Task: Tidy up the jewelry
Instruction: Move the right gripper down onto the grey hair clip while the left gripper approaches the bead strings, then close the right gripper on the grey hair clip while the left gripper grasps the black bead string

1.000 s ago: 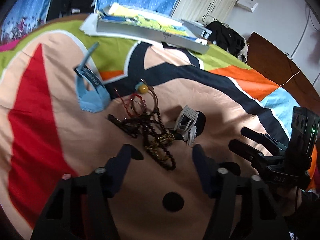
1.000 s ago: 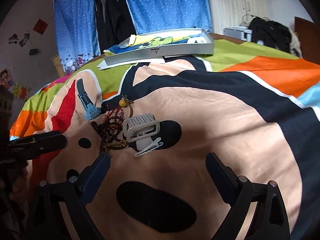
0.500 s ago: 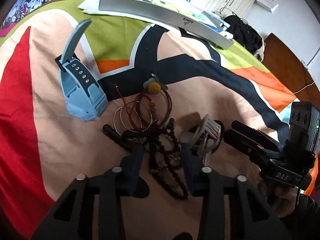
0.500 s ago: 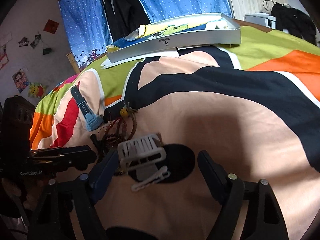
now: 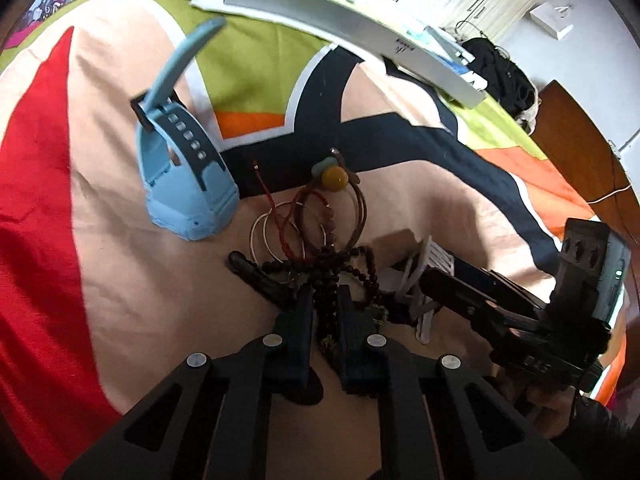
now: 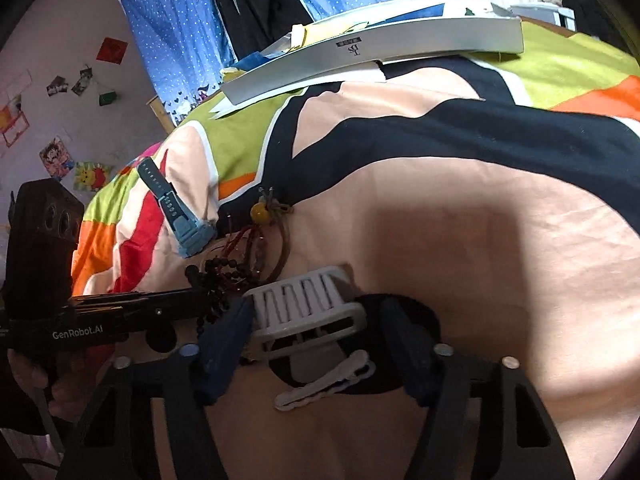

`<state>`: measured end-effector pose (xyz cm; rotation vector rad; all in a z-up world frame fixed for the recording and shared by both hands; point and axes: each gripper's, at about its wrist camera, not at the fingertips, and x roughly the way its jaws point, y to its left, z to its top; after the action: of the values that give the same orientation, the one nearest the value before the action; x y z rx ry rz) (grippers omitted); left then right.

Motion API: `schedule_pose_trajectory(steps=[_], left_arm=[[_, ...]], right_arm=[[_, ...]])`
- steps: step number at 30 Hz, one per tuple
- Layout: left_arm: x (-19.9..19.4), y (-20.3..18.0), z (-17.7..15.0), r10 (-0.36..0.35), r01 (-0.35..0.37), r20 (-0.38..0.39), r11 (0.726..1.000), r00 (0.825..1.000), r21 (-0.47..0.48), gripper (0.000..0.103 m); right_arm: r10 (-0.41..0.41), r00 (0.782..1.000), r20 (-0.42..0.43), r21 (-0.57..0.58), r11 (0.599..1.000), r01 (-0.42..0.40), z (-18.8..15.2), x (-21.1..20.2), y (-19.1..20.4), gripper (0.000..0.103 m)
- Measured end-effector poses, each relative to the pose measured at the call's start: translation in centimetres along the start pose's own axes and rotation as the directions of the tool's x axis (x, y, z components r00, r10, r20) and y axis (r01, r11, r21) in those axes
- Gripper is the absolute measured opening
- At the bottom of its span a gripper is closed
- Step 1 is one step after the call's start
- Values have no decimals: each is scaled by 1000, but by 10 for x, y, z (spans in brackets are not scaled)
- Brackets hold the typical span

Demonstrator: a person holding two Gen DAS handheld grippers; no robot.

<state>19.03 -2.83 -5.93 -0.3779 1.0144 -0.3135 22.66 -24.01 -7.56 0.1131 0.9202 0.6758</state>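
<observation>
A tangle of jewelry lies on the bright bedspread: a dark bead bracelet (image 5: 360, 268), silver hoops (image 5: 276, 232), a brown cord bracelet with a yellow bead (image 5: 335, 178). My left gripper (image 5: 325, 300) is shut on the dark bead strand. A white claw hair clip (image 6: 308, 304) lies to the right of the tangle, with a small white clip (image 6: 328, 380) below it. My right gripper (image 6: 316, 320) is open, its fingers on either side of the white claw clip. A blue watch (image 5: 180, 168) stands left of the tangle.
A grey flat box (image 6: 372, 56) with papers lies at the far edge of the bed. The bedspread (image 6: 500, 240) stretches bare to the right. Blue curtains and dark clothes hang behind. A dark wooden board (image 5: 580, 152) stands at the far right.
My left gripper moved forward into the tangle and closed on the dark beads. My right gripper moved forward and down until its fingers straddle the white claw clip.
</observation>
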Motion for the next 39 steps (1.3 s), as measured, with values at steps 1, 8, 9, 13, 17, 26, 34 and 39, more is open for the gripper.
schedule_pose_trajectory(steps=[1,8,9,13,17,26,34,39], left_arm=[[-5,-1,-1,1,-1,5,1000,1000,11,8],[-46,-11,-2,-7,1,66,995,998,100,0],[-52,-12,-2,-13,5,75,994,997,107,0],[-58,-15,-3,-15,7,64,992,998,122,0],[-43,-13,-6,-20,19,9,994,1000,112,0],[-16,0,1,35,-33,-8,988,999,153,32],[12,0,11,8,5,-66,980,998,197,32],[22,-1,11,10,7,-78,977,997,211,30]], right_arm=[[-4,1000,2,-6,1000,5,0,0,2,57],[13,998,58,-15,1000,-12,-1,-17,16,56],[19,997,72,-9,1000,-18,0,-22,18,51],[19,996,87,38,999,-22,3,-32,18,10],[10,997,71,77,997,-15,-1,-30,13,10],[11,997,79,54,998,-15,-10,-34,18,55],[0,999,36,22,1000,-1,-11,-16,16,55],[12,1000,25,61,998,-13,-13,-13,3,55]])
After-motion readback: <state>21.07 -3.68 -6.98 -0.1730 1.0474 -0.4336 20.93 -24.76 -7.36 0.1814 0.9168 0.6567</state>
